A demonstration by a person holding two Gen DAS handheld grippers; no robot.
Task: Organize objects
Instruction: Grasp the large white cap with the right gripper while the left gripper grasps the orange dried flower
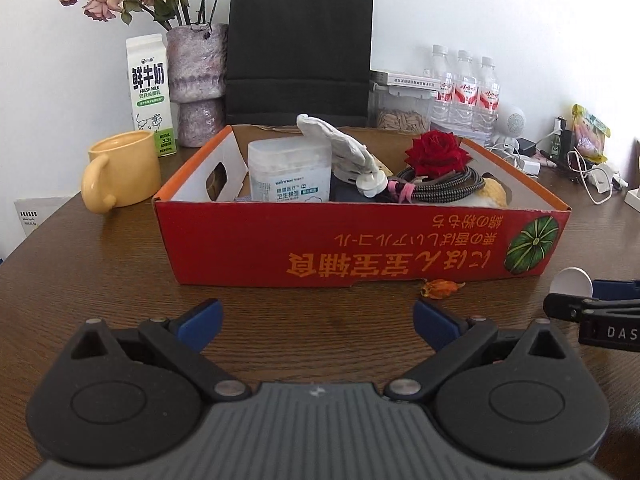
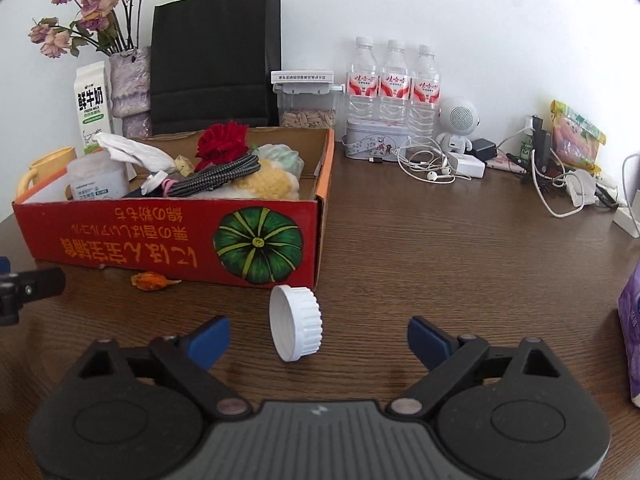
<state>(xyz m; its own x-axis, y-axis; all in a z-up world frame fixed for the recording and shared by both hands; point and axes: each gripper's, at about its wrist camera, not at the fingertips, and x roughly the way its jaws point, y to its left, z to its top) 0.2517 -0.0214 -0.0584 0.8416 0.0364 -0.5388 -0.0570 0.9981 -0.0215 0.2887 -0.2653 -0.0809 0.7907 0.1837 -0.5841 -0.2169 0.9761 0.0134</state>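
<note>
A red cardboard box point(image 1: 360, 244) point(image 2: 160, 240) sits on the brown table. It holds a cotton swab tub point(image 1: 289, 172), a white cloth point(image 1: 340, 140), a red rose point(image 1: 436, 154) and a braided cable point(image 1: 440, 186). In front of the box's right corner a white ribbed cap point(image 2: 296, 322) stands on its edge. My right gripper point(image 2: 319, 340) is open around it, and neither blue pad touches the cap. My left gripper point(image 1: 318, 320) is open and empty, low over the table before the box. The cap point(image 1: 572, 282) also shows at the right edge of the left wrist view.
A dried orange bud point(image 2: 154, 280) lies by the box front. Behind the box are a yellow mug point(image 1: 120, 172), milk carton point(image 1: 150, 92), vase of dried roses, black paper bag point(image 1: 300, 48) and three water bottles point(image 2: 394, 80). Earphones, chargers and a purple pack point(image 2: 632, 332) crowd the right.
</note>
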